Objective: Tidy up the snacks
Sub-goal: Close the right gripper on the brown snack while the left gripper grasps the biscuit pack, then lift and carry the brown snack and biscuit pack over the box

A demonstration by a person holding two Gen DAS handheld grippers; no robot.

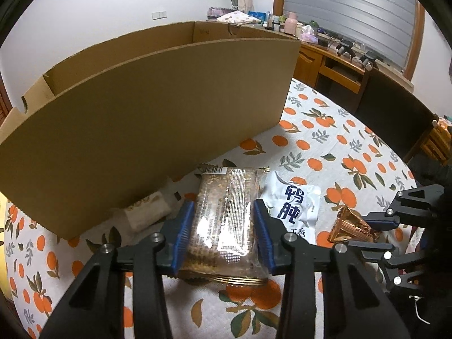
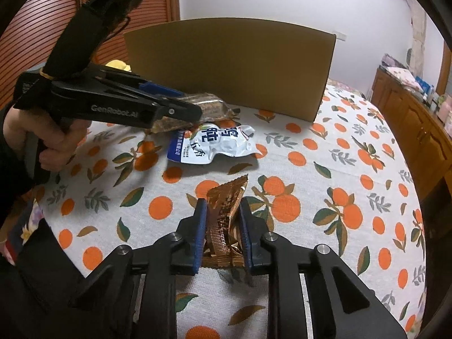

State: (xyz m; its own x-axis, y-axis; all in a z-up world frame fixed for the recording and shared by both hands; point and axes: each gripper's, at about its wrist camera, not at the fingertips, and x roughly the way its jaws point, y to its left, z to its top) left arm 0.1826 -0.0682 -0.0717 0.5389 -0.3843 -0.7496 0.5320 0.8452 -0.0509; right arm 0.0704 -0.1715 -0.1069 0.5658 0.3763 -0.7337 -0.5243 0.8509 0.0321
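My left gripper (image 1: 223, 206) is shut on a clear-wrapped brown snack packet (image 1: 220, 186), with its blue pads pressing both long sides. The right wrist view shows the same packet (image 2: 212, 104) held in the left gripper (image 2: 183, 107) just in front of the box. My right gripper (image 2: 223, 202) is shut on a crinkled copper foil packet (image 2: 228, 189), which also shows in the left wrist view (image 1: 350, 226). A white packet with blue characters (image 1: 293, 200) (image 2: 214, 144) lies loose on the cloth between the two. The tall open cardboard box (image 1: 155, 99) (image 2: 231, 67) stands behind them.
An orange-print cloth (image 2: 325, 169) covers the surface. A beige packet (image 1: 147, 212) lies against the foot of the box. A dark chair back (image 1: 395, 107) and wooden cabinets (image 2: 418, 124) stand off to the right. A person's hand (image 2: 56, 138) holds the left gripper's handle.
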